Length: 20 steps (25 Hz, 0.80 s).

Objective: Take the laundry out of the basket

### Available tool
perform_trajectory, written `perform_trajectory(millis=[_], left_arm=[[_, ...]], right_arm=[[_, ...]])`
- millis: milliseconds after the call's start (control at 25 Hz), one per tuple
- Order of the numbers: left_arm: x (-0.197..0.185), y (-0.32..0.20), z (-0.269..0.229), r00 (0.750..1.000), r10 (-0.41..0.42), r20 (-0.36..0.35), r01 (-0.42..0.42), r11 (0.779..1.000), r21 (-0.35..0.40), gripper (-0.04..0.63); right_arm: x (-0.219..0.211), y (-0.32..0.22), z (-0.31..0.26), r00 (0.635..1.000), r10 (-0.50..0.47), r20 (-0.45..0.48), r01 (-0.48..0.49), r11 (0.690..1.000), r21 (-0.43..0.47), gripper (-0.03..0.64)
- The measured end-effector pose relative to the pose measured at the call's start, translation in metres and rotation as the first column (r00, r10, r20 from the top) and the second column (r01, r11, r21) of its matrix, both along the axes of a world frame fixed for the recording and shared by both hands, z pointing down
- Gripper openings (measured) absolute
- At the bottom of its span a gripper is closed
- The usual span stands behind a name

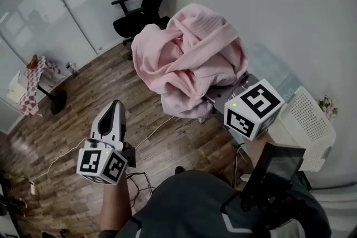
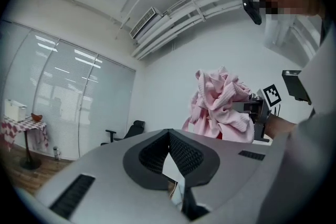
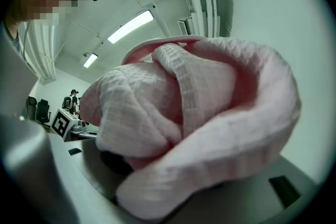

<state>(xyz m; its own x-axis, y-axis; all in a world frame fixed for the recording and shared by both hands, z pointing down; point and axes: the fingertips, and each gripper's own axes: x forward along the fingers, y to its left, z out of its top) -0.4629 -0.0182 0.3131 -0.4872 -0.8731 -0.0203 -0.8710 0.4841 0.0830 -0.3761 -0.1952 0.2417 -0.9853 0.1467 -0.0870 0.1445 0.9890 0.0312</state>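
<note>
A big bundle of pink laundry [image 1: 189, 56] hangs in the air above the wooden floor, and my right gripper [image 1: 216, 98] is shut on its lower edge. The cloth hides the jaws. In the right gripper view the pink laundry [image 3: 184, 113] fills the picture and drapes over both jaws. The white perforated basket [image 1: 308, 122] stands at the right, behind the right gripper's marker cube. My left gripper [image 1: 115, 106] is lower left, apart from the cloth, shut with nothing in it. Its pads meet at the tip [image 2: 169, 134], and the pink laundry [image 2: 220, 105] shows beyond them to the right.
A black office chair [image 1: 142, 8] stands at the back by a glass wall. A small table with a checked cloth [image 1: 33, 83] is at the left. Cables [image 1: 56, 161] trail over the wooden floor. A white wall runs along the right.
</note>
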Motion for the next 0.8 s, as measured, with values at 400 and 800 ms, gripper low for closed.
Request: perform_trajectory(millis=[400,800], left_arm=[[-0.009,0.004,0.016,0.983,-0.182,-0.003,0.182,0.983,-0.011,0.008],[-0.013,-0.001,0.029,0.96,-0.278,-0.016,0.277,0.96,-0.041,0.008]], right_arm=[[-0.027,0.0,0.027,0.992,-0.126,0.007,0.127,0.992,-0.023,0.295],[-0.044,-0.003,0.05,0.984,-0.176,-0.02,0.175,0.984,-0.024,0.295]])
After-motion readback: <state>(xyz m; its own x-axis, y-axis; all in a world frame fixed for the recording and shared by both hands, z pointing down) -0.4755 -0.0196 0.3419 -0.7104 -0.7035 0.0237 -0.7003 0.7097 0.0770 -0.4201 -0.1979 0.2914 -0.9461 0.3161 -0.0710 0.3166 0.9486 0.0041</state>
